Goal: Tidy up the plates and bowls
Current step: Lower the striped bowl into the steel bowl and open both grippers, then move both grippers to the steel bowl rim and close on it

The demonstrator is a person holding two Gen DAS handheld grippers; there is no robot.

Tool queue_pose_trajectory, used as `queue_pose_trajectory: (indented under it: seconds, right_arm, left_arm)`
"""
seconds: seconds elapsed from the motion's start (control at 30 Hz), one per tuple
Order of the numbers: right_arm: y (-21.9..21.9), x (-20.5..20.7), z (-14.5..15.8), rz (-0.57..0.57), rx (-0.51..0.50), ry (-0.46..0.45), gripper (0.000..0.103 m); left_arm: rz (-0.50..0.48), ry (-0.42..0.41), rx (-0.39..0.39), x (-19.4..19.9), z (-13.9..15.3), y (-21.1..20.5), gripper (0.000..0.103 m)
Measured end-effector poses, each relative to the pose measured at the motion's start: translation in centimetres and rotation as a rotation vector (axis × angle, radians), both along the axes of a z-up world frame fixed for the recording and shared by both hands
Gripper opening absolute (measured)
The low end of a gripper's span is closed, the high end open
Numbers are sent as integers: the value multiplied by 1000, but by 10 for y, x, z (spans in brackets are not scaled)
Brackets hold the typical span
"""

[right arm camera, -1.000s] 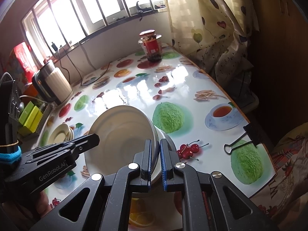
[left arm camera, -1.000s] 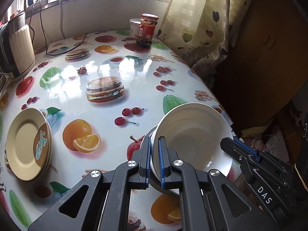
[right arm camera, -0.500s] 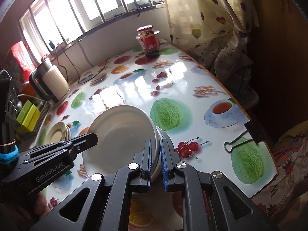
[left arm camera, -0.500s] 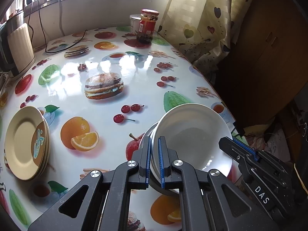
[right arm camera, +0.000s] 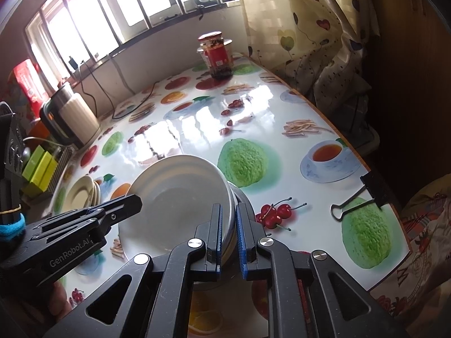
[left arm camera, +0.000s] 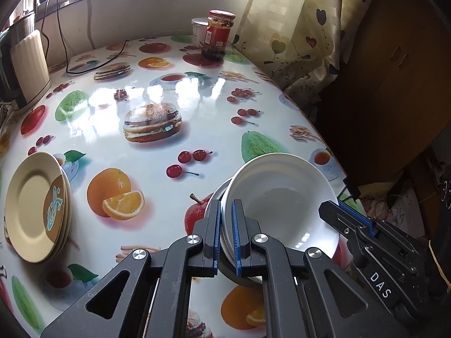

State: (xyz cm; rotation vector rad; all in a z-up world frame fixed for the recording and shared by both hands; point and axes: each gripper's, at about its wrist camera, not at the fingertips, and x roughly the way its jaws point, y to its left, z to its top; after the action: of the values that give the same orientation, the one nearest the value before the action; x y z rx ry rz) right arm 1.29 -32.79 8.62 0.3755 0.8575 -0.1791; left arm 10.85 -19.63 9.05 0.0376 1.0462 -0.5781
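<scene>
Left gripper (left arm camera: 225, 236) clamped on the near-left rim of the white bowl (left arm camera: 282, 200), blue pads pressed to both faces of the rim. Right gripper (right arm camera: 229, 233) straddles the opposite rim of the same bowl; a slit of daylight shows between its right pad and the rim, so its jaws have just been easing apart and read as no longer gripping, rim between them.

White bowl tilted, nested in a stack of bowls (right arm camera: 239, 197) at the near edge of the table (left arm camera: 197, 107); a darker, metallic-looking bowl sits lowest in the stack.

Left of the white bowl, well apart: stack of cream plates (left arm camera: 36, 208), top plate with a brown patch and a teal mark.

Far beyond the bowl, by the curtain (left arm camera: 282, 28): red-lidded jar (left arm camera: 218, 33) with a white container (left arm camera: 198, 29) just behind it, touching or not I cannot tell.

Far left of the bowl: kettle (left arm camera: 25, 62), with a black cable trailing beside it.

Right of the bowl, on the table edge: black binder clip (right arm camera: 363, 194).
</scene>
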Motion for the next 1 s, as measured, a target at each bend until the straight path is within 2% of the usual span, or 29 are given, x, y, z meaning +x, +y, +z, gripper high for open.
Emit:
queue_pose_trajectory:
  seconds: [0.27,0.37,0.43,0.6,0.73,0.8,0.87,1.0]
  right_arm:
    - [-1,0,0,0,5,-1,12]
    - [-2,1,-2,5,13,-5,16]
    - [-2,0,-2,1,11,-9,25]
    - [-3,-2,-1,-7,10,-18,38]
    - [-5,-4,-1,-14,12,-27,40]
    - [-5,-6,-1,-17,11,-32,43]
    - [-5,-9,0,-24,9,-43,44]
    - [-6,-15,4,-32,-3,-67,46]
  left_arm:
    - [6,-3,-4,0,1,0,8]
    - [5,-9,1,0,0,-1,8]
    - [8,-15,-2,-1,1,-2,8]
    - [7,-23,-13,-5,-1,0,25]
    - [16,-19,-19,-5,-3,3,27]
    - [24,-31,-18,-7,-3,7,35]
    - [31,-35,-30,-9,-2,11,38]
    - [47,-122,-20,-17,9,17,41]
